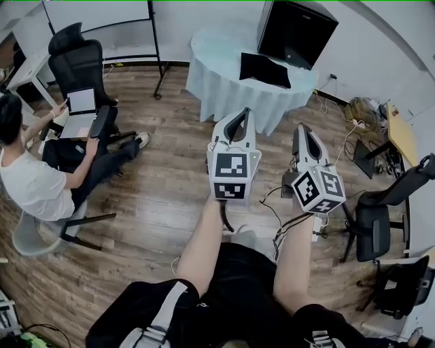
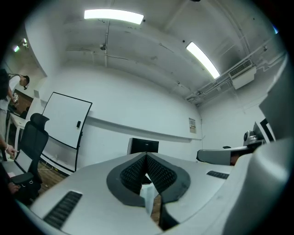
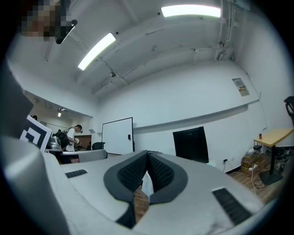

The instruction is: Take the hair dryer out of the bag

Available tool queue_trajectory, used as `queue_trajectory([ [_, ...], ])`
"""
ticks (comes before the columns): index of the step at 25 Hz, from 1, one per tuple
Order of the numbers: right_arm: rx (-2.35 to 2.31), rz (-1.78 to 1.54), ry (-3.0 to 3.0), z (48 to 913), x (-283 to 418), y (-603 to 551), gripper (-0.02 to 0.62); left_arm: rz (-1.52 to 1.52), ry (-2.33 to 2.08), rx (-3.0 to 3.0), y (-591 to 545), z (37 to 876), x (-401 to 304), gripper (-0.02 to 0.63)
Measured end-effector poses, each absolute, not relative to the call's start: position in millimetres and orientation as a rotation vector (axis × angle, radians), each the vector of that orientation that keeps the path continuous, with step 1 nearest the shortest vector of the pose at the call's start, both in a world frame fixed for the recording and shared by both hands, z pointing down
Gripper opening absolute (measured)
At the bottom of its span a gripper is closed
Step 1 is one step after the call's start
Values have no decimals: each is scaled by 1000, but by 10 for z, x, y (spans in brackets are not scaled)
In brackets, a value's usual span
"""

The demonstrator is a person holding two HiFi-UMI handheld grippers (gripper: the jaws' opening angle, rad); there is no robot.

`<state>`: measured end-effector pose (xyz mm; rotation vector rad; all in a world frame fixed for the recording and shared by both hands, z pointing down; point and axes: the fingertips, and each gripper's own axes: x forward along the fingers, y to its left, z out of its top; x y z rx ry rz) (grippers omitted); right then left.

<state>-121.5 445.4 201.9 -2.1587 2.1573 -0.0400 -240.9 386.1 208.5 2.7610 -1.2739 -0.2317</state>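
Left claw (image 1: 240, 117), right claw (image 1: 304, 134) — both shut, apparently empty

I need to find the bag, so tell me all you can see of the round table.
The table is round, draped to the wood floor in pale blue cloth hanging in folds, near the wall. A flat black item lies on top; a big black screen rises at its far edge.
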Motion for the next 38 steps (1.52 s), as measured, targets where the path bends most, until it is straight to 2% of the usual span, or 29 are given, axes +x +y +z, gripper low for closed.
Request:
queue_trajectory([
  [10,-2130,-16,2192,1923,-1281,4274,6,-255,-1356,2699,3589,2078,-2648,14],
  [16,-2141,-106,2173,2172,-1109,4142,6,-188,-1354,2679,3452,2299,-2533,14],
  [27,-2169,-272,2128,2634,-492,3519,6,-91,-1243,2702,2915,2698,-1832,14],
  [38,-2212,-374,2053,2953,407,2896,6,-8,-1215,2683,2256,3019,-976,14],
])
